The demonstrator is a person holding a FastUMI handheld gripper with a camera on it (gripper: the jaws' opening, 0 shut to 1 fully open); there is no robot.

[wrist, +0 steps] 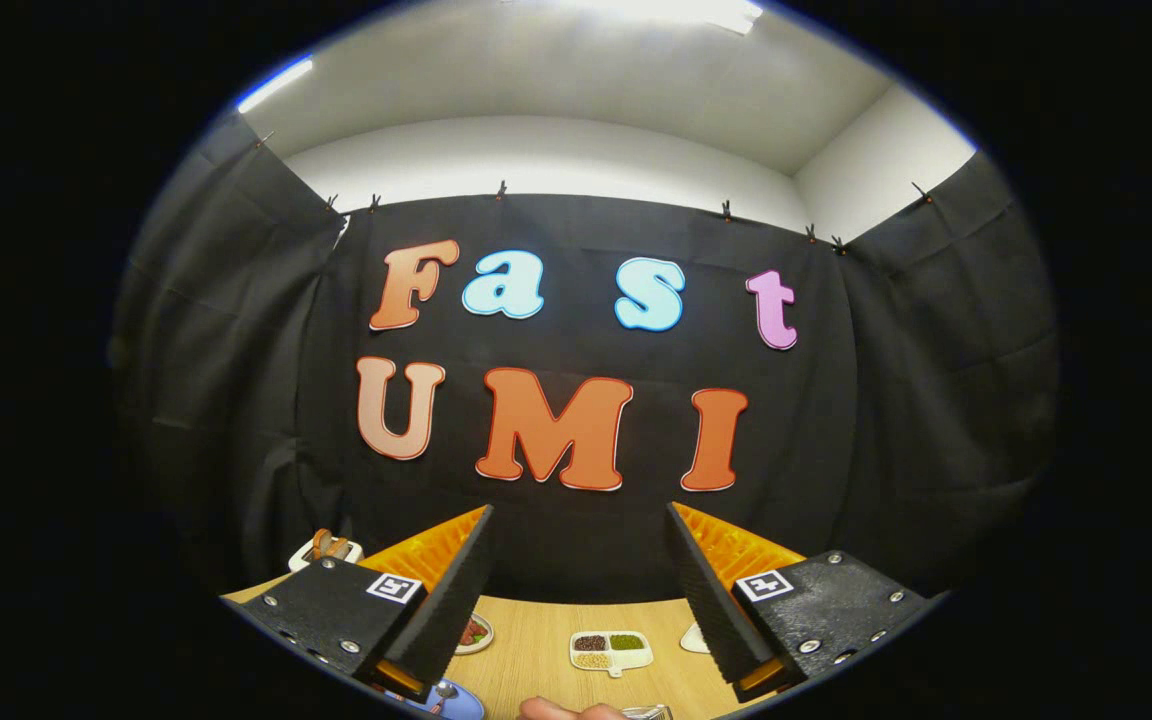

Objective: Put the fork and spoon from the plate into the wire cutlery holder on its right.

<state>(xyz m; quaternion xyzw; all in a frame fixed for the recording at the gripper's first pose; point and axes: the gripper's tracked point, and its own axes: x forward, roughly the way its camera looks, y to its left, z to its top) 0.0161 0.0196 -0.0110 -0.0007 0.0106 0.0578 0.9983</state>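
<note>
Tool: tool (578,580) lower centre, fingers spread wide, nothing between them, raised above the surface and aimed at the booth wall.
Plate: blue plate (458,701) bottom of frame, just under the left finger; a spoon bowl (445,689) shows on it, long axis cannot tell.
Holder: wire cutlery holder (648,712) bottom edge, between the fingers, mostly cut off.
Hand: a fingertip (548,709) just left of the holder.
Surface: wooden surface (536,650); divided dish (612,650) of grains beyond the fingers.
</note>
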